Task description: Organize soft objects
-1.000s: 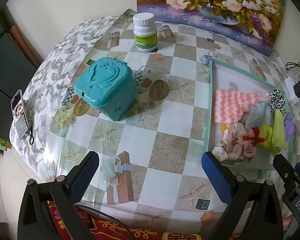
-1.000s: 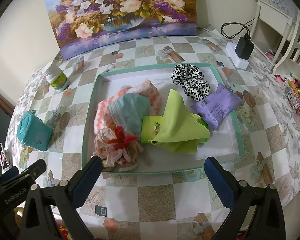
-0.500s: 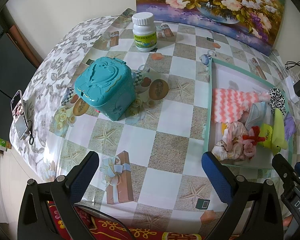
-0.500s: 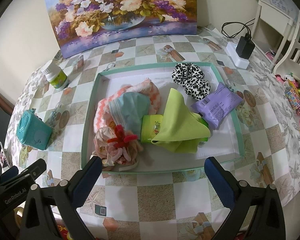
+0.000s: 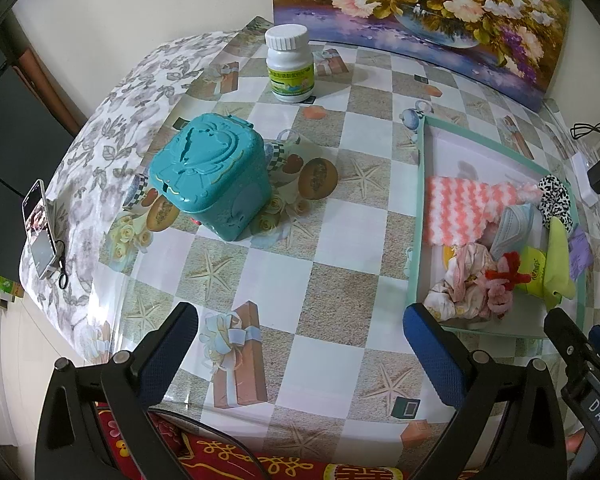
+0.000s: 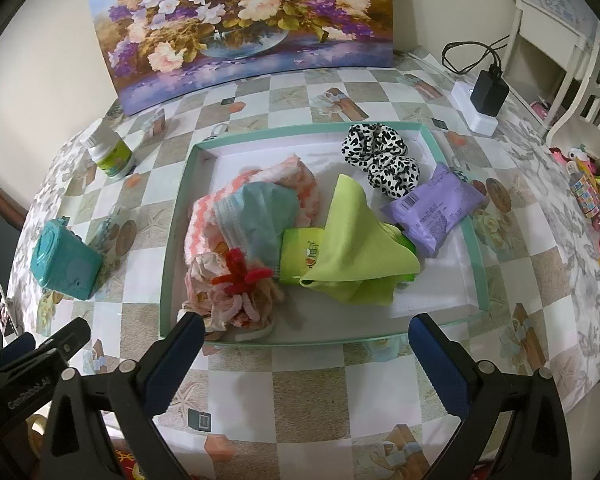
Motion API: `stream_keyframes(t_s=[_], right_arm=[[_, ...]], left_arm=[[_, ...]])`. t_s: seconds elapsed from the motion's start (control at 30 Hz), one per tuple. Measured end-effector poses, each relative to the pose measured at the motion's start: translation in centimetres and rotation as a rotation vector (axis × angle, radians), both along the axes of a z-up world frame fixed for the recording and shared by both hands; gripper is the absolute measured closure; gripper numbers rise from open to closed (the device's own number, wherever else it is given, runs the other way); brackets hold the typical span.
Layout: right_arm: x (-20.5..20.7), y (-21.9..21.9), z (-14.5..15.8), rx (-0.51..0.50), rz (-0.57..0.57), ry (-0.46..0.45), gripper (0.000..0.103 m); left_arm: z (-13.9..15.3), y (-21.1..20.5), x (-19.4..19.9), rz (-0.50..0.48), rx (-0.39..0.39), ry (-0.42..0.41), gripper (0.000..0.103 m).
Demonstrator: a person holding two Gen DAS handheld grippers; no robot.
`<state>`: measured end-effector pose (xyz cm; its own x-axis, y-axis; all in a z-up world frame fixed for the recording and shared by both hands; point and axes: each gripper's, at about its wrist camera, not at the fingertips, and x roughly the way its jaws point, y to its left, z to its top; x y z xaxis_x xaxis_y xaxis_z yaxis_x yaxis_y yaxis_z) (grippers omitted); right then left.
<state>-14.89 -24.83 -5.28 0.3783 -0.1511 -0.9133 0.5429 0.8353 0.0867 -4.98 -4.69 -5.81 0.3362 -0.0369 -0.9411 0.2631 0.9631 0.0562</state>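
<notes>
On the checked table point(image 6: 308, 392) we see a green tray point(image 6: 476, 248) full of soft things. A pink and white wavy cloth point(image 6: 300, 176) lies at the back left, with a light blue cloth point(image 6: 260, 212) on top of it. A bright green cloth point(image 6: 360, 248) drapes over a green packet point(image 6: 300, 252). A spotted scrunchie point(image 6: 380, 156) and a purple packet point(image 6: 436, 208) sit on the right side. Red fuzzy bits point(image 6: 240, 272) rest on a pale pink bundle point(image 6: 212, 292), maybe more scrunchies.

Our right gripper point(image 6: 304, 354) hangs just before the tray, fingers wide apart and holding nothing. Our left gripper point(image 5: 300, 340) is spread wide too, near a teal box point(image 5: 210, 180) and a white bottle point(image 5: 290, 66).
</notes>
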Motion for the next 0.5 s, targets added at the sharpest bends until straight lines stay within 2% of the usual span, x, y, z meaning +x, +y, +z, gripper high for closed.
stream_keyframes(t_s=[0.5], right_arm=[[-0.06, -0.01, 0.02, 0.0, 0.002, 0.0, 0.0]], left_arm=[[0.21, 0.08, 0.05, 0.001, 0.0, -0.006, 0.001]])
